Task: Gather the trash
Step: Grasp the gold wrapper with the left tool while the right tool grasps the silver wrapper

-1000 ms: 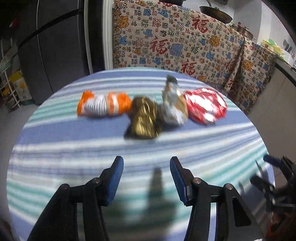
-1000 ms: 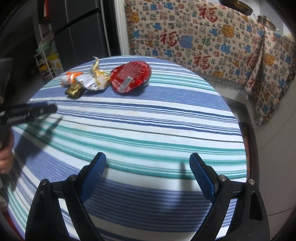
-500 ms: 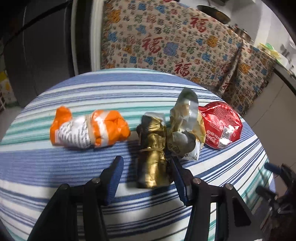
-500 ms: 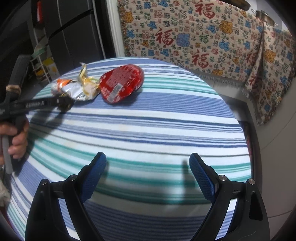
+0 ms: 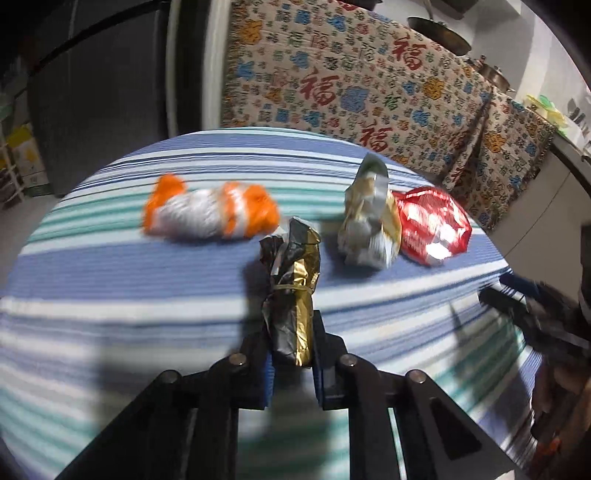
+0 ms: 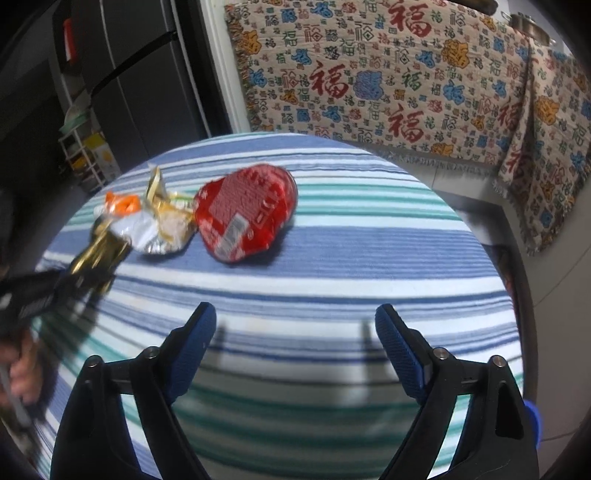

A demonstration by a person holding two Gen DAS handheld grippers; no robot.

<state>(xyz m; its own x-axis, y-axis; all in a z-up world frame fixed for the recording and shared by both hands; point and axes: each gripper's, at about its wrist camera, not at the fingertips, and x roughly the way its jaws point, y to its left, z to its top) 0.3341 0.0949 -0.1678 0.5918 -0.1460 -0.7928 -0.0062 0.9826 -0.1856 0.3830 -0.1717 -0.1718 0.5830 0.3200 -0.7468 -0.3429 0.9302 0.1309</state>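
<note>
On the striped round table (image 5: 110,295), my left gripper (image 5: 291,332) has its jaws closing on a crumpled gold-and-black wrapper (image 5: 293,295), and the pads press its near end. Behind it lie an orange-and-white wrapper (image 5: 210,212), a silver-gold wrapper (image 5: 369,221) and a red foil packet (image 5: 432,229). My right gripper (image 6: 295,317) hovers over bare cloth short of the red packet (image 6: 245,212); its jaws are wide, closing slightly, with nothing between them. In the right wrist view the gold wrapper (image 6: 99,254) sits at the tip of the left gripper (image 6: 70,284).
A patterned cloth (image 5: 351,92) drapes furniture behind the table, with pots (image 5: 439,31) on top. A dark fridge (image 5: 103,92) stands at the back left, beside a shelf with boxes (image 6: 88,158). The table's edge curves close on the right (image 6: 491,258).
The left gripper moved in over the gold wrapper and closed on it. The right gripper slid closer to the red packet, still wide.
</note>
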